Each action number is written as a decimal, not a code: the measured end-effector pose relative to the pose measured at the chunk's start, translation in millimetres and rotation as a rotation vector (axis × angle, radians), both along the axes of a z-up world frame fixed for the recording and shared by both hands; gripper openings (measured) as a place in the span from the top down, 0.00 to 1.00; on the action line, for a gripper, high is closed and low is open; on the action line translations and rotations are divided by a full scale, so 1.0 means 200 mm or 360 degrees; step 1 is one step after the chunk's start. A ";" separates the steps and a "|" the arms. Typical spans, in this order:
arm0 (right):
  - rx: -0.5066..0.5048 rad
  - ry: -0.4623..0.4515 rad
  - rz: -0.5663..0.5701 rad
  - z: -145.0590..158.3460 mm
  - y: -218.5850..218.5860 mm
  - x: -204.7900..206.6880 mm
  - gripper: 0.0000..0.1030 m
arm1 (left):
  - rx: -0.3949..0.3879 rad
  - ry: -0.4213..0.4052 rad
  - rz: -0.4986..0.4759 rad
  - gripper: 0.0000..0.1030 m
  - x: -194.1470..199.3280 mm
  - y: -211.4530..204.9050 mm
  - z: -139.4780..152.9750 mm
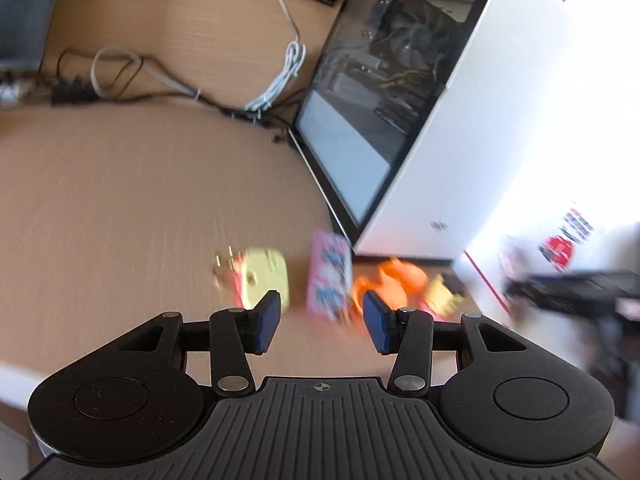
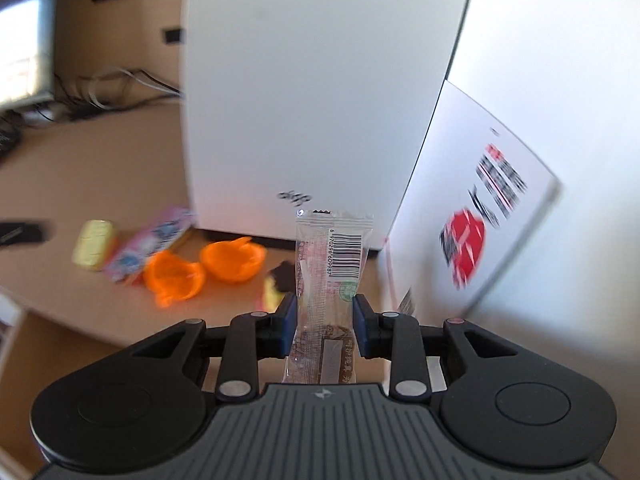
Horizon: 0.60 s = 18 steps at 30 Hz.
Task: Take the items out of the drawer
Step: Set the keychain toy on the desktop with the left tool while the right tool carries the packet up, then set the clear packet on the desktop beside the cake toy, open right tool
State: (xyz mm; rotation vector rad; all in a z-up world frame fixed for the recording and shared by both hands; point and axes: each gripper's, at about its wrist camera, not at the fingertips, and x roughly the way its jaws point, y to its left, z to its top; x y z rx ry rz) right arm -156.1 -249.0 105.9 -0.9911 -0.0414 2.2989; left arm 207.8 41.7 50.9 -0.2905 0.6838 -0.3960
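My right gripper (image 2: 325, 326) is shut on a clear snack packet (image 2: 332, 276) with a barcode, held upright above the desk. On the wooden desk (image 2: 100, 168) beyond lie a yellow block (image 2: 93, 243), a pink packet (image 2: 150, 242), two orange shells (image 2: 204, 266) and a small yellow-and-black item (image 2: 276, 286). My left gripper (image 1: 322, 322) is open, with nothing between its blue pads, hovering just short of the same heap: the yellow block (image 1: 266, 276), the pink packet (image 1: 330, 276), the orange shells (image 1: 390, 280). No drawer shows in either view.
A white computer case (image 1: 480, 120) with a glass side stands on the desk right behind the heap. Cables (image 1: 168, 80) trail along the back. A white board with red and black print (image 2: 480, 220) leans at the right. The other gripper (image 1: 576, 288) shows dark at the right.
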 end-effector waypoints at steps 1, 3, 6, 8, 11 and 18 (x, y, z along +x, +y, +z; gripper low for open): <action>0.0016 -0.0033 -0.0014 -0.03 0.03 -0.04 0.72 | -0.0015 0.0040 0.0000 0.52 -0.03 0.01 -0.02; 0.0027 -0.0100 -0.0052 -0.08 0.09 -0.13 0.72 | -0.0003 0.0114 -0.0012 0.52 -0.07 0.02 -0.05; 0.0031 -0.0160 -0.0076 -0.15 0.17 -0.22 0.72 | 0.0076 0.0180 -0.0065 0.52 -0.12 0.04 -0.10; 0.0015 -0.0122 -0.0068 -0.18 0.22 -0.25 0.66 | 0.0134 0.0219 -0.0072 0.52 -0.13 0.05 -0.14; 0.0007 -0.0074 -0.0101 -0.20 0.26 -0.29 0.60 | 0.0188 0.0261 -0.0080 0.52 -0.15 0.08 -0.18; -0.0021 0.0068 -0.0092 -0.14 0.21 -0.22 0.60 | 0.0261 0.0302 -0.0140 0.52 -0.18 0.05 -0.24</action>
